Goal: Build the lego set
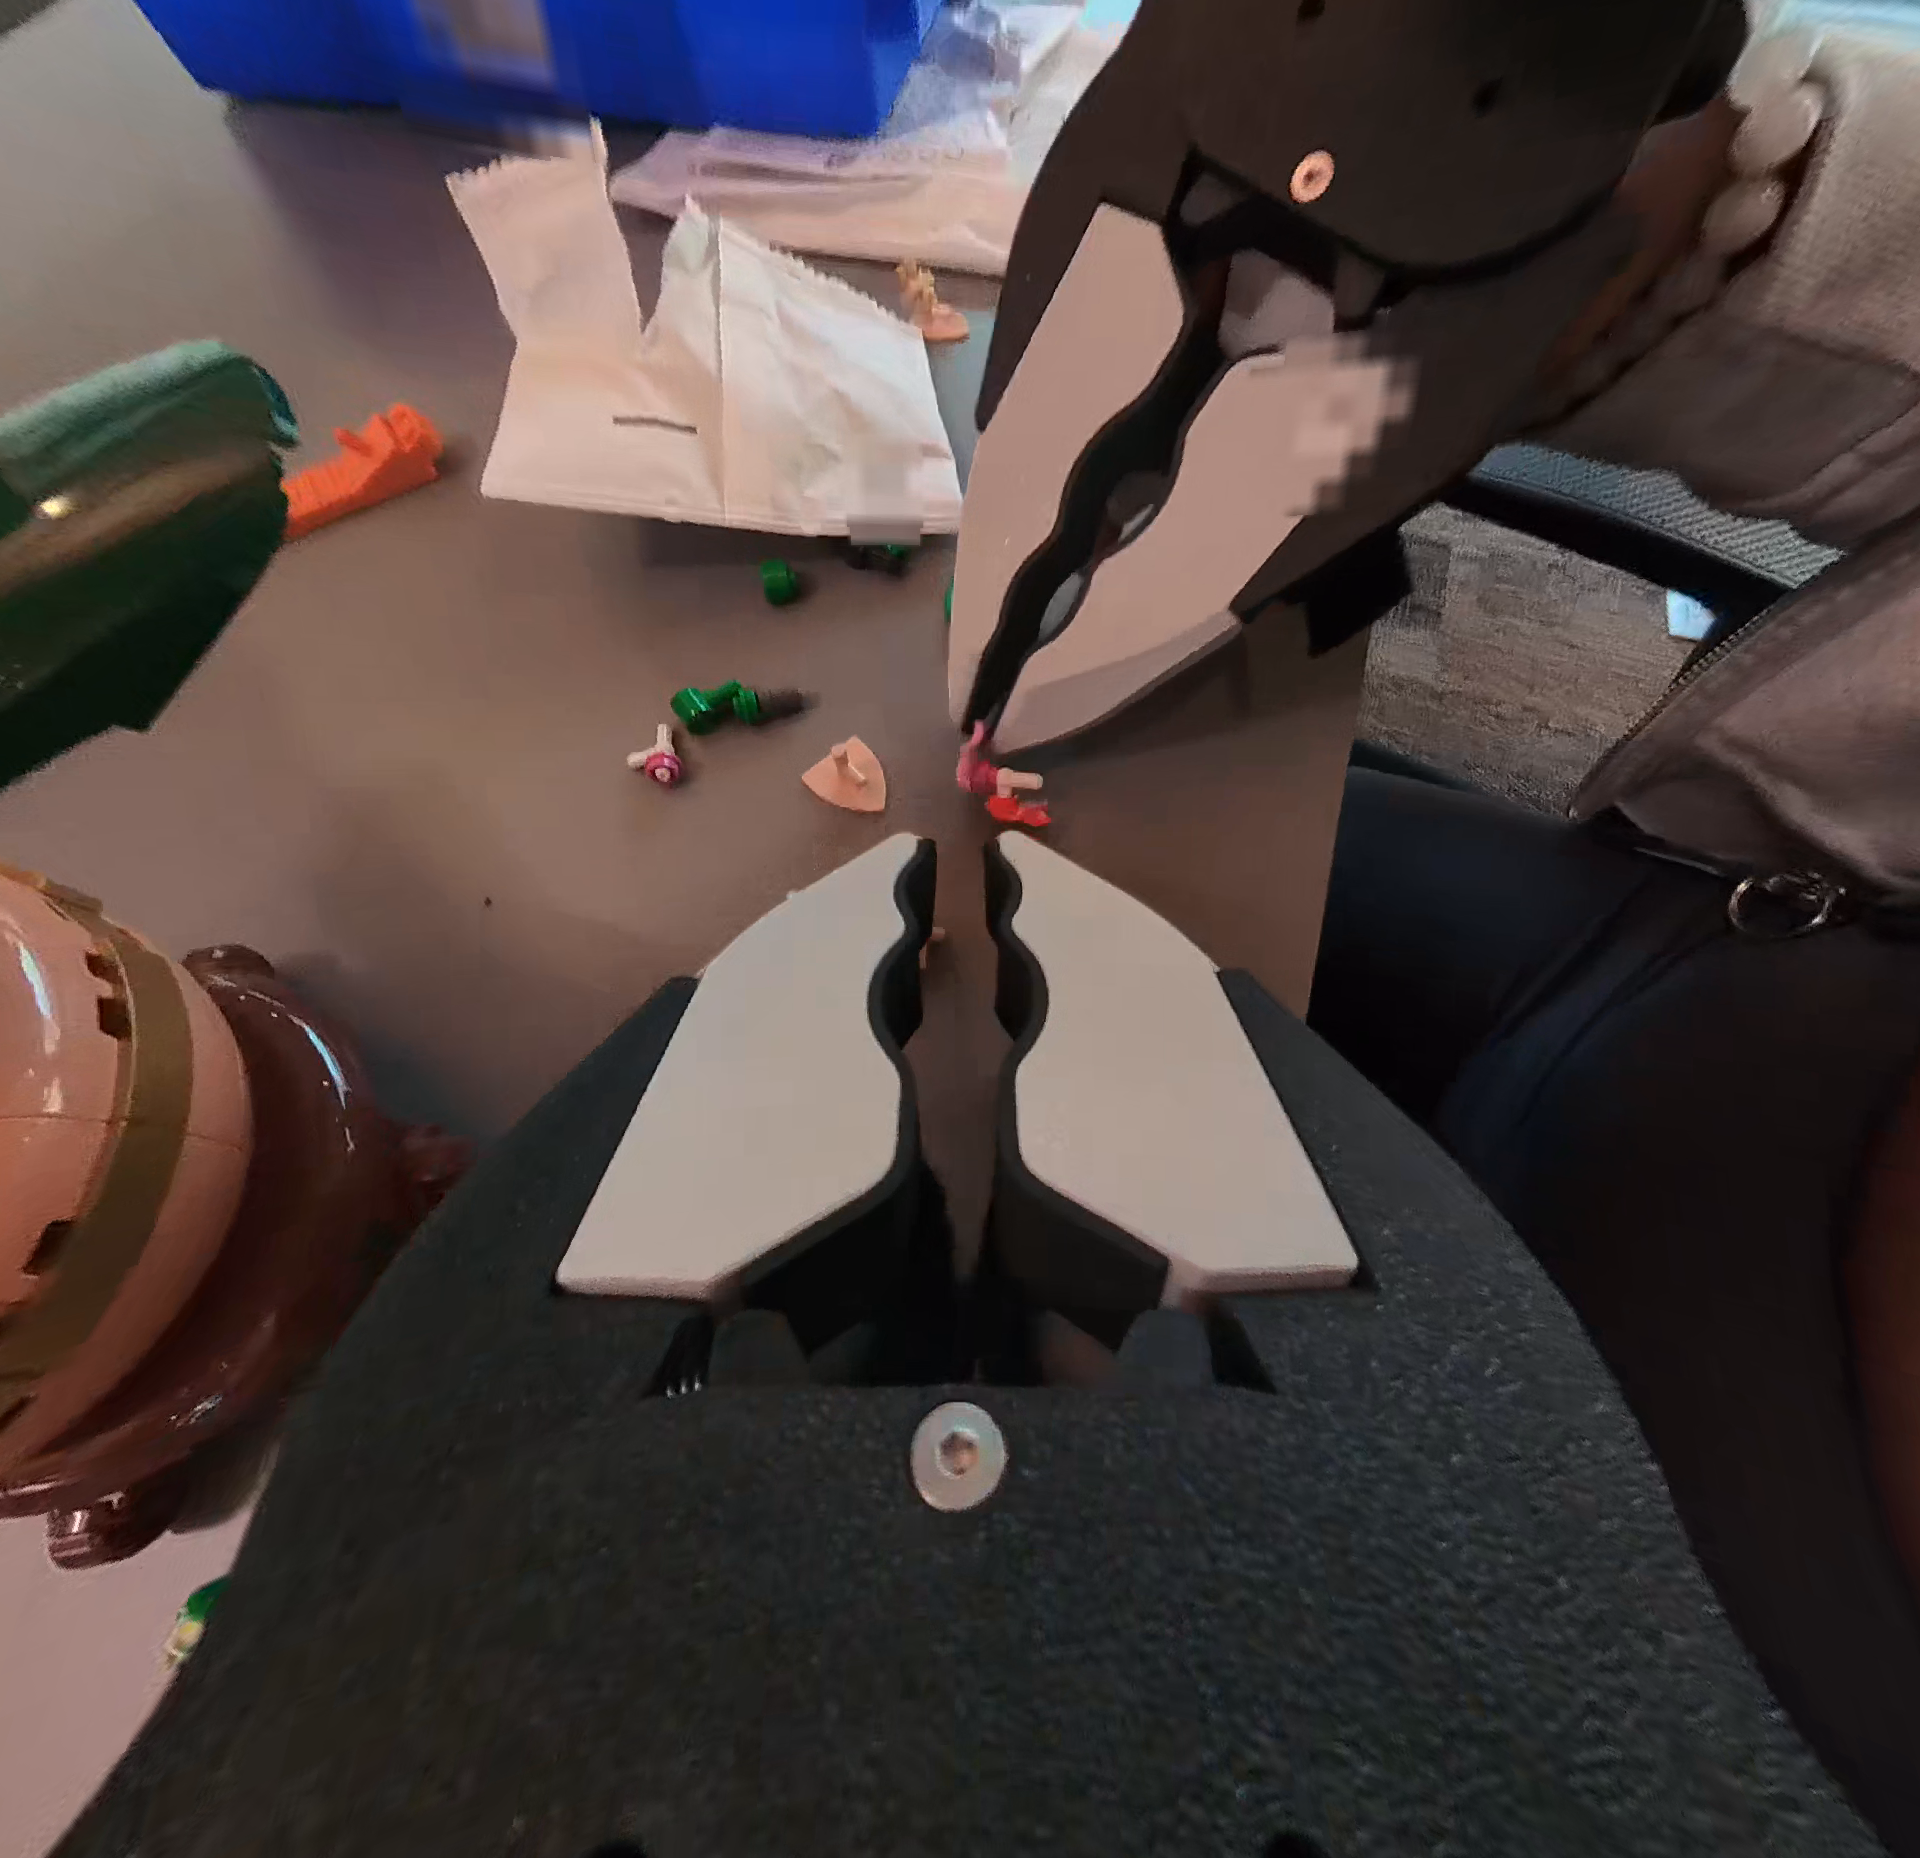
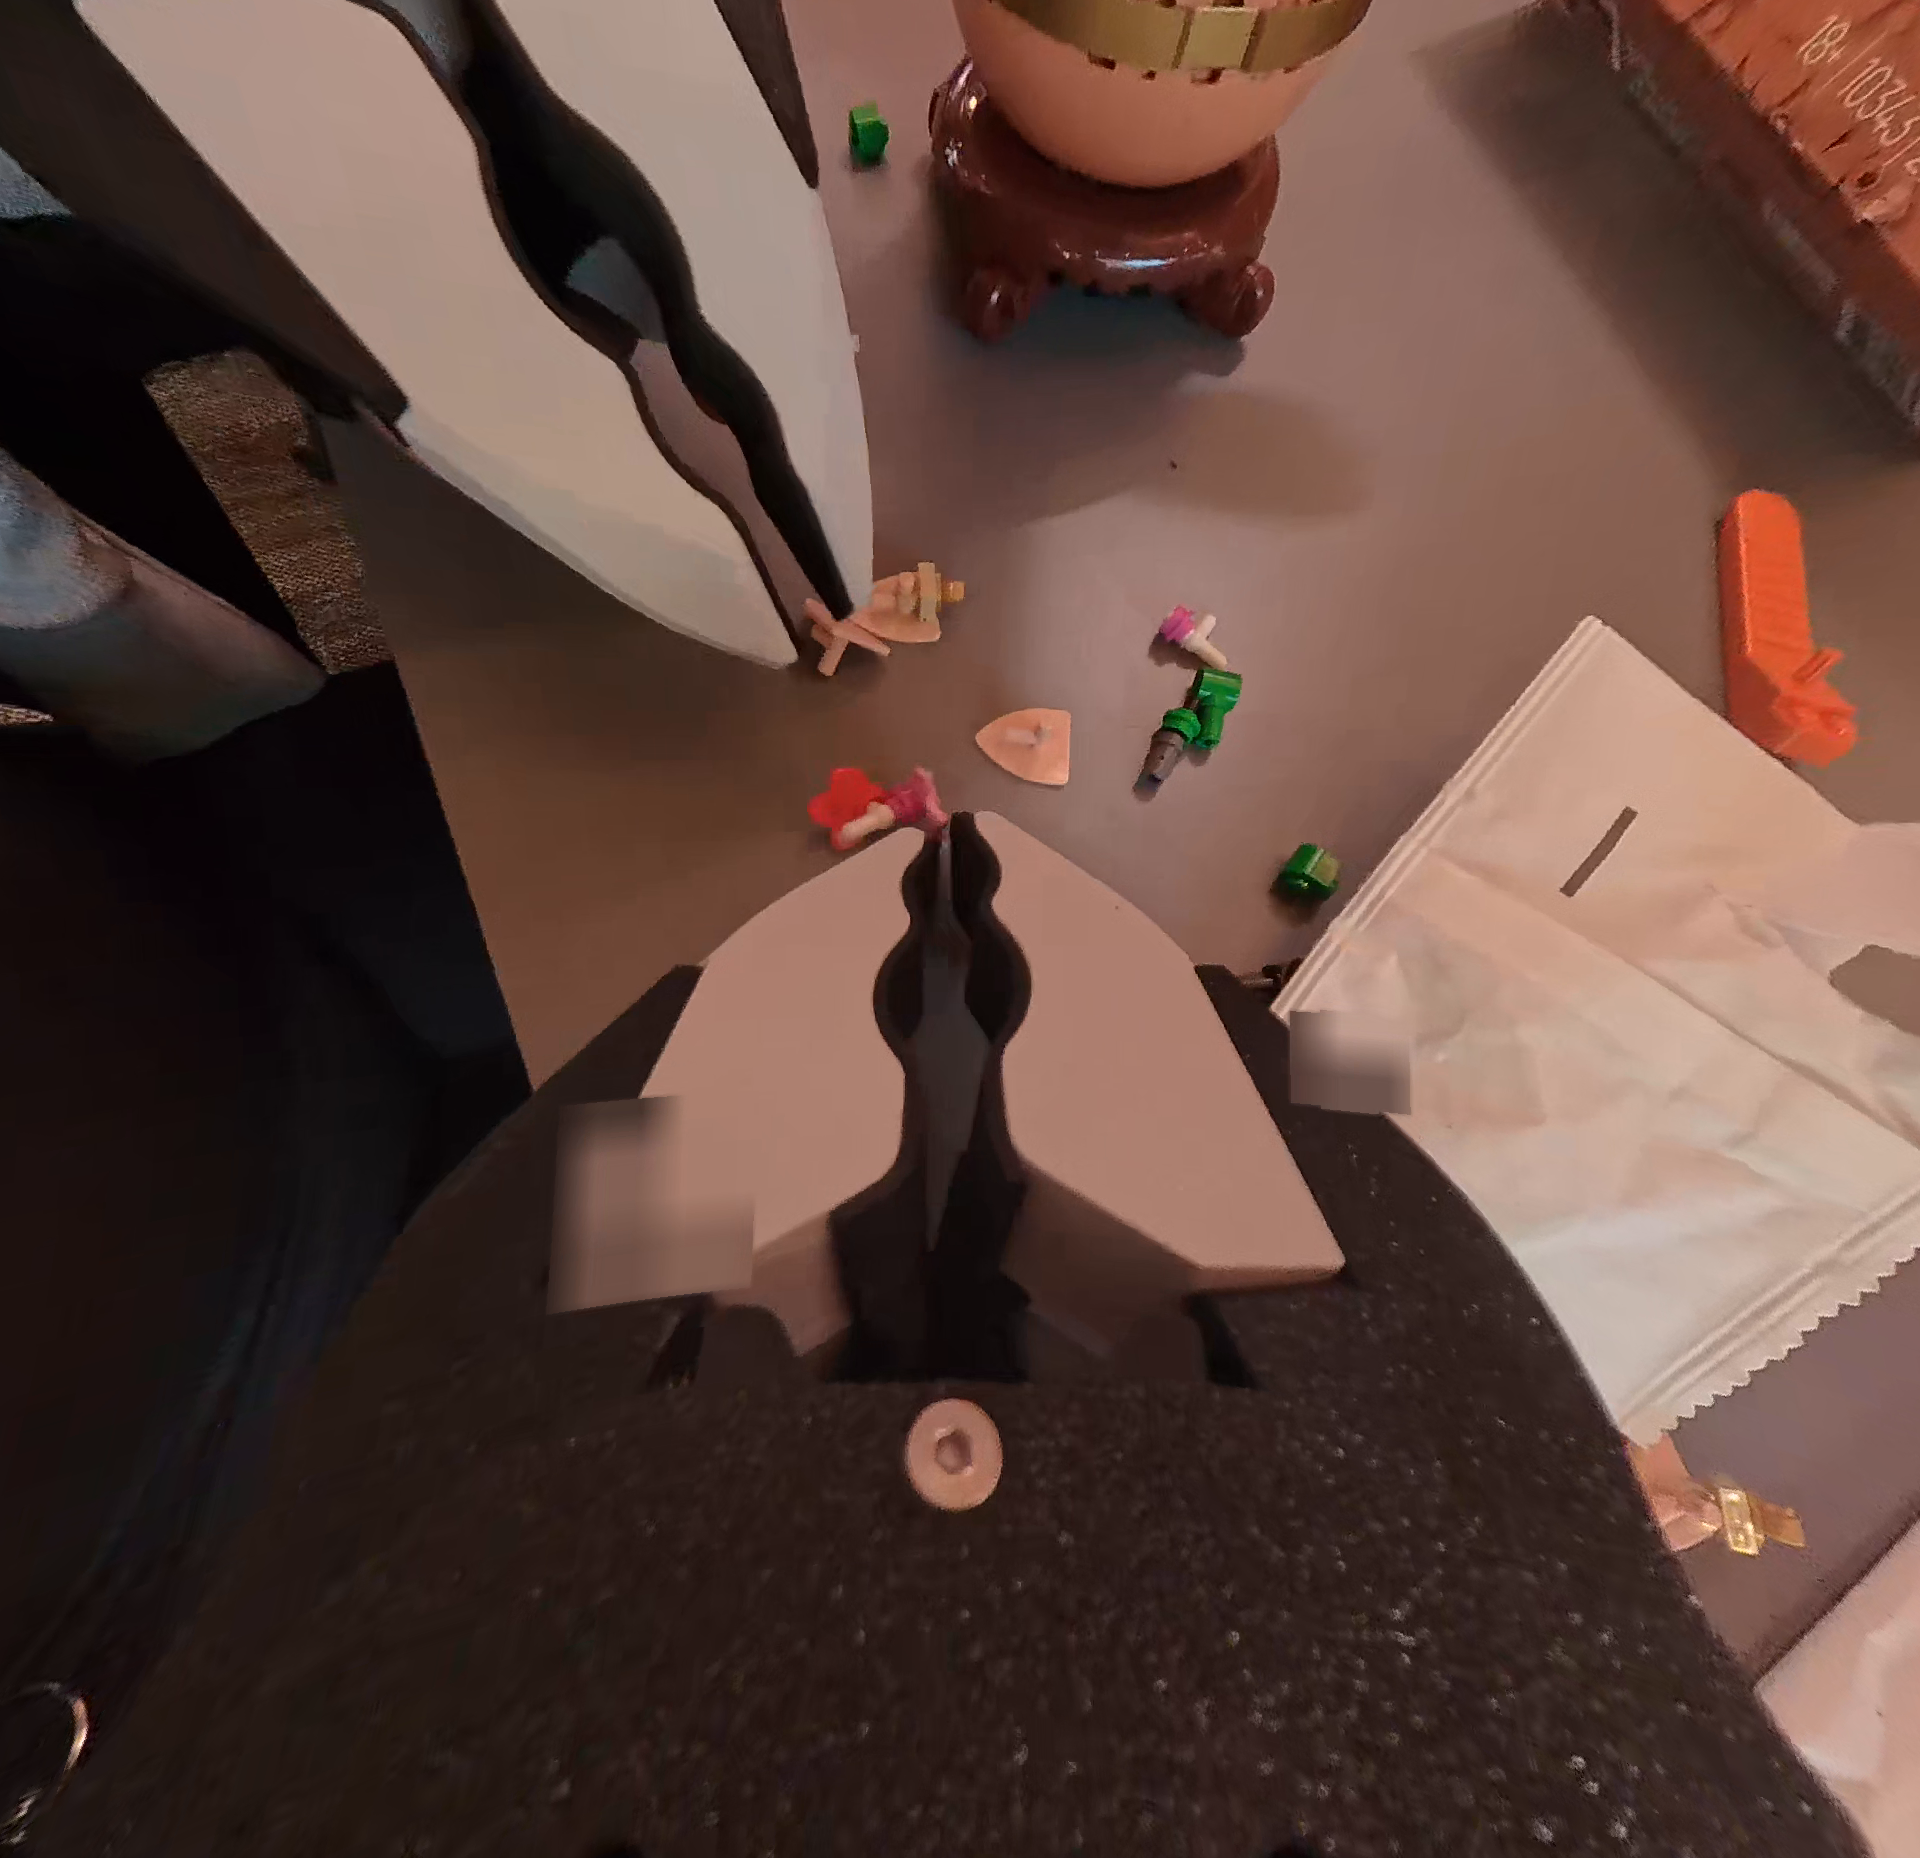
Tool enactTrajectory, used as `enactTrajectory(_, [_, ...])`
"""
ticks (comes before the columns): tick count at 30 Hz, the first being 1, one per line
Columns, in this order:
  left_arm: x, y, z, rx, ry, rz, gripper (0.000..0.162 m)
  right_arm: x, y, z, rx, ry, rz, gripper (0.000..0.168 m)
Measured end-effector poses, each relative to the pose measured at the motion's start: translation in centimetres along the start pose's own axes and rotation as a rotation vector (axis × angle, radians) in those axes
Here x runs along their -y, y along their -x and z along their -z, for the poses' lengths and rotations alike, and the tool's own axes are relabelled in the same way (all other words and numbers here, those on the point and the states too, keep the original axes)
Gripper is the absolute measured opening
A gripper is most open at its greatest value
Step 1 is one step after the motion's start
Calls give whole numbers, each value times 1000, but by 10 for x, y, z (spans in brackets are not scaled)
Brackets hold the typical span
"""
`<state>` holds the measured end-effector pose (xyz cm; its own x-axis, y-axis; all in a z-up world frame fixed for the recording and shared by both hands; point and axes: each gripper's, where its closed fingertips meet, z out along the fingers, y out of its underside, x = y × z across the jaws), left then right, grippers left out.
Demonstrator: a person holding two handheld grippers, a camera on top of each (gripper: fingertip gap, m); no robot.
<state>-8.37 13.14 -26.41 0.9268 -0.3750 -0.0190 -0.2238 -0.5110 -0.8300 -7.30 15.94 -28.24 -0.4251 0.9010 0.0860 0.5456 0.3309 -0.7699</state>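
Observation:
My right gripper (image 2: 956, 829) is shut on a small pink piece (image 2: 920, 795) joined to a red flower (image 2: 842, 795) and holds it low over the grey table (image 2: 1351, 458). In the left wrist view it (image 1: 982, 738) comes down from the upper right with the pink and red piece (image 1: 997, 785) at its tips. My left gripper (image 1: 961, 852) is empty, its jaws a narrow gap apart. It (image 2: 821, 624) hovers over a cluster of tan pieces (image 2: 894, 608). A tan shield-shaped petal (image 1: 847, 774) lies between the two grippers.
A pink vase with a gold band on a brown stand (image 2: 1143, 94) stands near the left gripper. Green pieces (image 2: 1195, 717), a pink-and-white piece (image 2: 1190, 636), an orange brick separator (image 2: 1777, 624) and white paper bags (image 2: 1610, 1081) lie around. A blue bin (image 1: 520, 21) is behind. A person's lap (image 1: 1558, 977) borders the table edge. My two grippers' fingertips are within a few centimetres of each other.

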Motion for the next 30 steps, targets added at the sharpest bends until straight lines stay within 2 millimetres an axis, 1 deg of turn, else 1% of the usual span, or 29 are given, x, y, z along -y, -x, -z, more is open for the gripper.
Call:
enactTrajectory(3, [-4, -5, -3, -15, 29, -41, 9, -4, -3, 3, 11, 53, -8, 10])
enactTrajectory(4, [-5, -6, -4, -16, 36, -58, 9, -4, -2, 4, 30, 61, -6, 10])
enactTrajectory(8, [-6, -10, -7, -17, 49, -91, 10, 5, -4, 10, 112, 57, -1, 10])
enactTrajectory(11, [-5, -10, -6, -24, 44, -89, 9, 7, 9, 9, 291, 93, -98, 10])
enactTrajectory(13, [-5, -12, -6, -36, 40, -94, 9, 4, 9, 6, 364, 132, -192, 9])
enactTrajectory(15, [-6, -13, -6, -40, 43, -107, 10, 2, 4, 4, 377, 147, -221, 9])
enactTrajectory(18, [-7, -12, -6, -34, 48, -106, 10, 2, -2, 3, 368, 159, -203, 11])
enactTrajectory(20, [-7, -12, -6, -39, 49, -103, 10, 4, 0, 2, 387, 160, -191, 10])
enactTrajectory(22, [-8, -12, -6, -44, 51, -101, 10, 1, 3, -2, 405, 187, -172, 9])
enactTrajectory(24, [-7, -12, -6, -43, 49, -98, 10, -3, 7, -6, 423, 211, -148, 2])
enactTrajectory(25, [-7, -11, -6, -40, 46, -93, 10, 0, 9, -7, 431, 190, -138, 1])
enactTrajectory(26, [-6, -10, -6, -34, 37, -82, 18, 5, 11, -6, 427, 150, -131, 1])
enactTrajectory(27, [-4, -7, -5, -27, 23, -63, 29, 14, 12, -4, 414, 83, -118, 0])
enactTrajectory(28, [-1, -4, -3, -23, 1, -38, 35, 25, 10, 0, 371, 2, -101, 0])
enactTrajectory(30, [10, -1, 4, -33, -85, 21, 31, 41, 6, 10, 241, -132, -36, 0])
